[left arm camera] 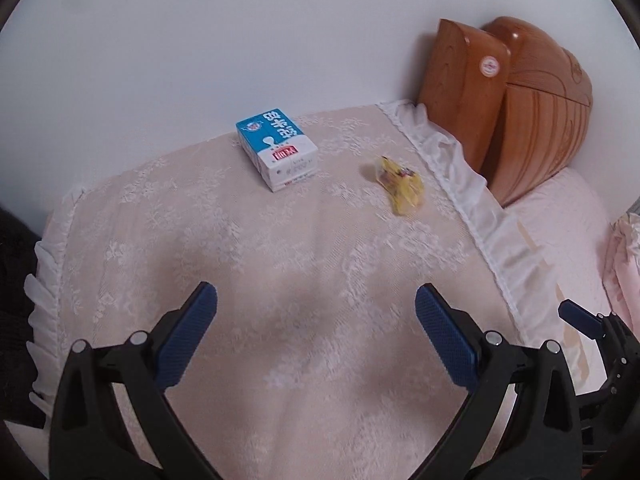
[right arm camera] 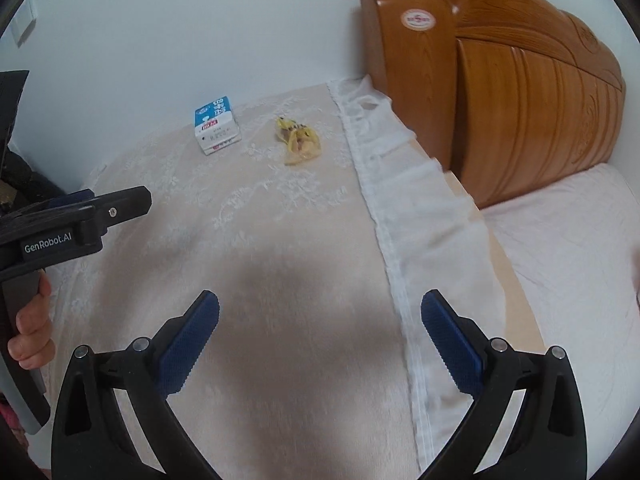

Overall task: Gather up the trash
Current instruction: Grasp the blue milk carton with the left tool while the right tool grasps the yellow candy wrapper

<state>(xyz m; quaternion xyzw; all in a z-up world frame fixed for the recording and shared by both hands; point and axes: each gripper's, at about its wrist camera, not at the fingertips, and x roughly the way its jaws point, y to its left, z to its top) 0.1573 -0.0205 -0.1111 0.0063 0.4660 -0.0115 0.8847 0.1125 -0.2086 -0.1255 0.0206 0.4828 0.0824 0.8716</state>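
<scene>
Fingers (left arm camera: 192, 332) of the left gripper (left arm camera: 316, 332), black arms faced with blue ribbed pads, stand spread wide at the bottom of the left wrist view with nothing between them, and the right gripper (right arm camera: 320, 336) shows the same wide, bare gap at the bottom of its own view. Both hang above the pale pink lace-patterned cloth (left arm camera: 248, 248) that covers a small bedside surface, well short of the trash. To do the reach well, I judge that each gripper should take the piece nearer its own side: the left one should travel toward the upper middle of its frame and straddle the narrow sides of the blue and white rectangular drink carton (left arm camera: 277, 153), closing only when the pads sit level with its flanks, since a light, perhaps empty carton may skate on the cloth if nudged by one pad first. The right one should come down over the crumpled yellow plastic snack wrapper (right arm camera: 297, 140) and pinch low, taking care not to gather lace with it. The carton lies flat near the white wall, printed face up, corners crisp and seemingly undented; whether it is opened cannot be told. The wrapper lies just right of it, apart from it, twisted and partly translucent, with dark print. Beyond the cloth's white ruffled edge (left arm camera: 452, 156), at upper right, stands the glossy carved wooden headboard (right arm camera: 520, 80), with pink bedding (right arm camera: 568, 240) below it.
</scene>
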